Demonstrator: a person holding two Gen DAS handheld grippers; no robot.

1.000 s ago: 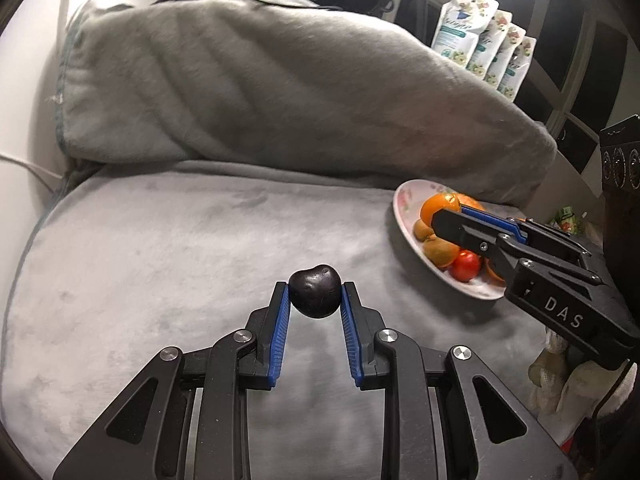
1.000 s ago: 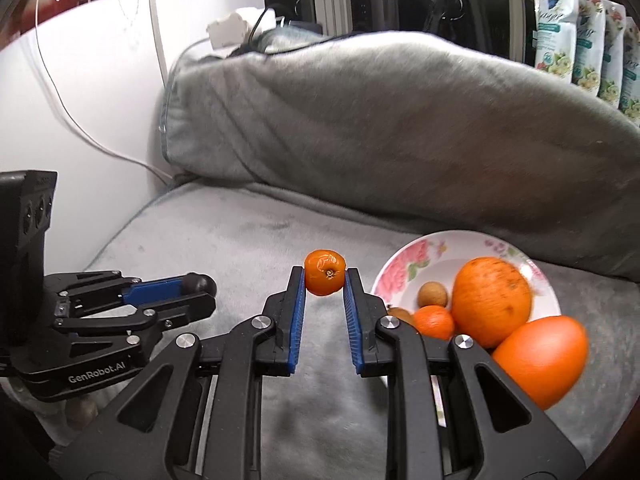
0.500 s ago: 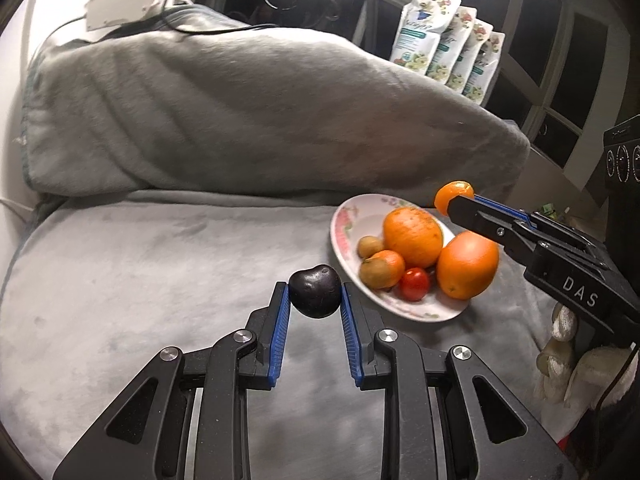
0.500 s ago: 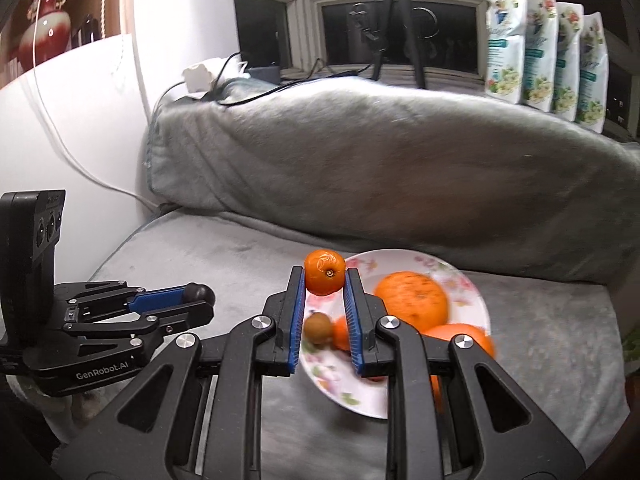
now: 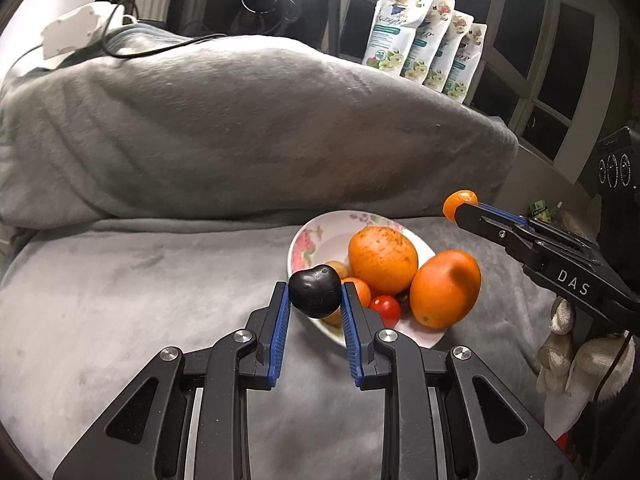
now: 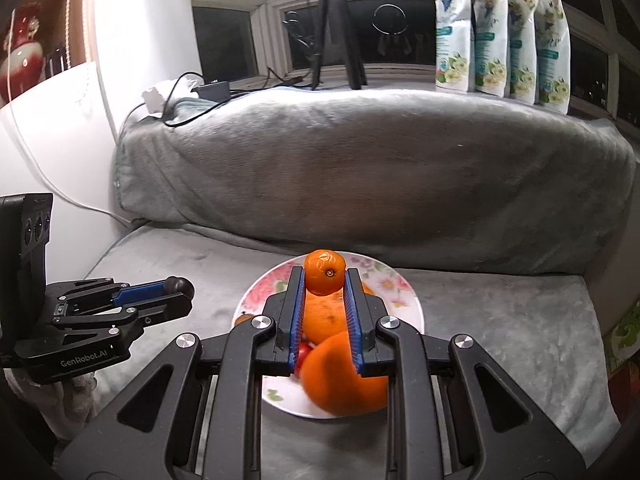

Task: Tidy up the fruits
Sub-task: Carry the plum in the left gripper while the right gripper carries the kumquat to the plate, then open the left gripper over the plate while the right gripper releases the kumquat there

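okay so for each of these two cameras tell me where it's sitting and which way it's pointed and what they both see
Left wrist: rides on the left gripper, looking forward and down along its fingers at the dark fruit they hold; the right gripper enters from the right.
Right wrist: rides on the right gripper, looking over the small orange it holds, above the plate; the left gripper shows at left.
Shared: plate of fruit, grey blanket, four pouches by the window.

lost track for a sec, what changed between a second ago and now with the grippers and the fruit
Both grippers carried their fruit toward the floral white plate. The right gripper, shut on the small orange tangerine, went from left of the plate to over it. The left gripper brought the dark purple plum up to the plate's near rim. Unchanged: both grips, the fruit heaped on the plate, the grey blanket.
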